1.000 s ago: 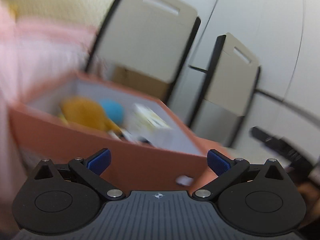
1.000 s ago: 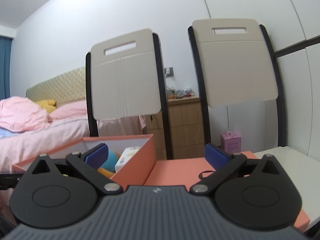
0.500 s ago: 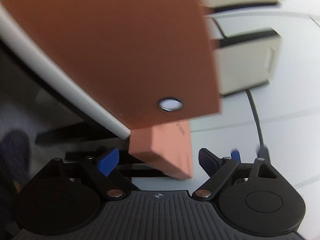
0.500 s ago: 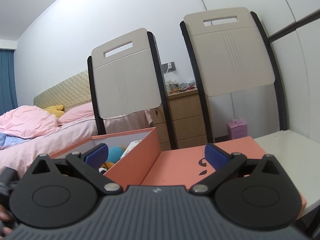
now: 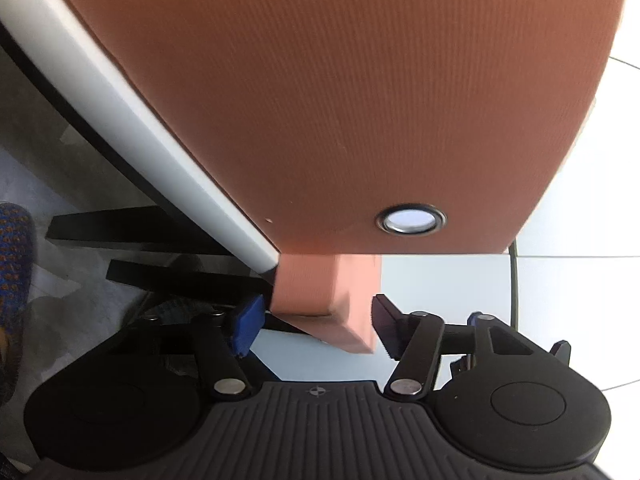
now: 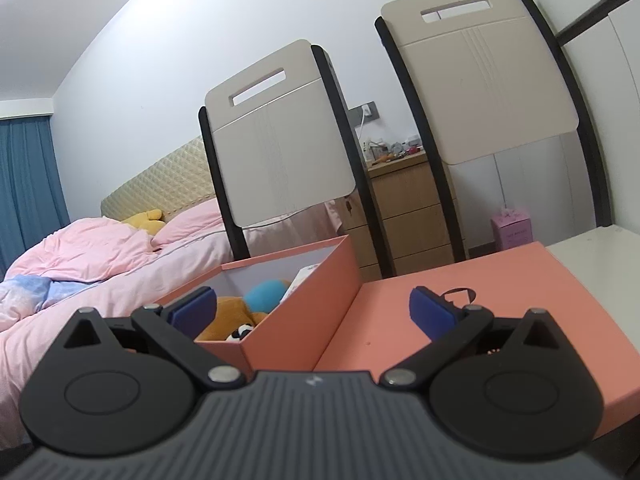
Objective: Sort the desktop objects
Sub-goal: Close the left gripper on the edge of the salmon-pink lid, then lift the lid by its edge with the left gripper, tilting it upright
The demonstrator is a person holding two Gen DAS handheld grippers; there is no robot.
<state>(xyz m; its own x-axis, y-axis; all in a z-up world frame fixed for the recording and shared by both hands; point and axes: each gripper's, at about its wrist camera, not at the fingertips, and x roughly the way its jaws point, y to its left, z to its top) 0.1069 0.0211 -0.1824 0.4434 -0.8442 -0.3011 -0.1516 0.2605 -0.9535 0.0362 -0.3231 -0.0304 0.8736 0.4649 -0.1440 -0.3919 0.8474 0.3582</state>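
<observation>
Orange box (image 6: 304, 312) sits lower middle of my right view on the white surface (image 6: 600, 252), open, plush toys (image 6: 236, 316) already inside, its lid (image 6: 500, 300) flat beside it. My left hand-held gripper (image 5: 316, 326) is tipped in low at the lid's corner (image 5: 332, 304), jaws straddling it but not visibly pinching, I guess to lift it for closing. Right hand-held gripper (image 6: 312, 310) hangs wide open, holding nothing. Versus half a second ago, the left jaws are narrower and closer to that corner.
</observation>
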